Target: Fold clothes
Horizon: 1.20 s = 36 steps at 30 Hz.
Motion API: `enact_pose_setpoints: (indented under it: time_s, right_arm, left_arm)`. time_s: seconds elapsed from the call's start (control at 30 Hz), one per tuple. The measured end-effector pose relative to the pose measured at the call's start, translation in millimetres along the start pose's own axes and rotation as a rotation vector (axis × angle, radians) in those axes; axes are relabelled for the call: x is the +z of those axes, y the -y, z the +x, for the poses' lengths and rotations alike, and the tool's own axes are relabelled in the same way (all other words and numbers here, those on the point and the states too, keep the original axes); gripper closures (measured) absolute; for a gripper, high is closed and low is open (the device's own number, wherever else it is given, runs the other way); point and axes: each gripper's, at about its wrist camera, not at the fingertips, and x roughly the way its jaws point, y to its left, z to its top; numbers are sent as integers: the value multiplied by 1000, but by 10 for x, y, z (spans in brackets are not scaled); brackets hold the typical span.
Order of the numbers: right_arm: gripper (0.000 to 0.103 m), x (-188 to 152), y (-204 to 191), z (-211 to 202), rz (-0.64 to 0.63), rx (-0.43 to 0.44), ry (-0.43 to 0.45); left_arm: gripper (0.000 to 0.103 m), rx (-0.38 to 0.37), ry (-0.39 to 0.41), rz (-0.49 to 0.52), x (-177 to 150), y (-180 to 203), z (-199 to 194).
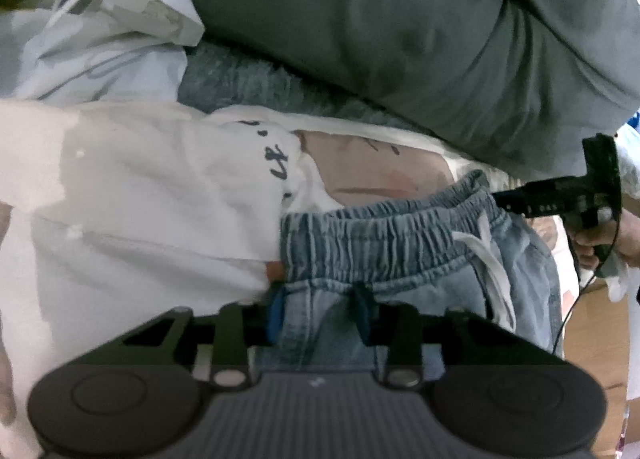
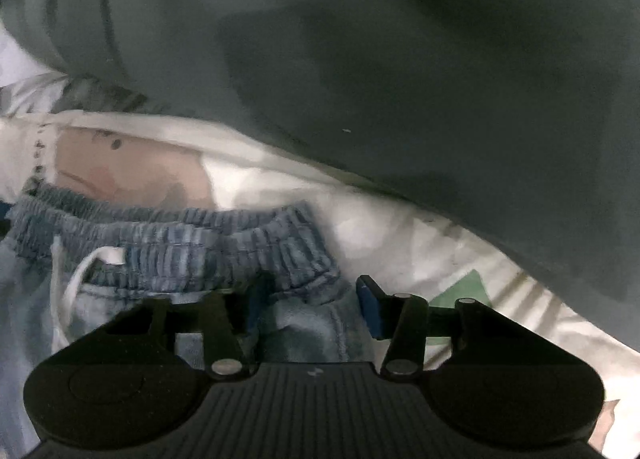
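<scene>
Both grippers are taking hold of the pale blue denim shorts lying on white printed bedding: the left gripper narrowed over the elastic waistband's nine-o'clock end, the right gripper half-narrowed around its three-o'clock corner, so the next move seems to call for a firm pinch, then an even lift

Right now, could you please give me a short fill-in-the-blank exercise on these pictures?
1. Both grippers reach for the elastic waistband of the denim ___.
2. The drawstring at that waistband is coloured ___.
3. The large pillow behind the clothes is ___-green.
4. The left gripper has ___ fabric between its fingers.

Answers: shorts; white; grey; denim
</scene>
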Motion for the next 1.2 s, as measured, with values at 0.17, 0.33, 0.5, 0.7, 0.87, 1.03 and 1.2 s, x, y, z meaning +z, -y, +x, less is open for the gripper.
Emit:
enact_pose_setpoints:
  time_s: [0.17,0.33,0.5,0.7,0.87,1.03,1.2]
  right_arm:
    - [65,-20,-117,-72,-89,-14,-27]
    - [86,-89,-198,-227,-175,-54,-36]
    - [89,-150,-280,-481,-216,-136,24]
    - [91,-114,-505,-871,-239,-263,193]
    - [91,-100,-568,-1167,-232,-282,278]
    - [91,-45,-496,-1036,-200,-265,257]
    - [91,4,-299,-657,-147,-251,193]
  left_arm:
    - [80,19,25,29,-58,74,-91]
    - [82,63,91,117,-44,230,-278]
    - [84,98,166,177,-23,359,-472]
    - [85,111,259,145,36,407,-718]
    - [86,124,296,157,135,457,-851]
    - [86,149,269,158,151,354,-622]
    - [85,160,233,129,176,148,-351]
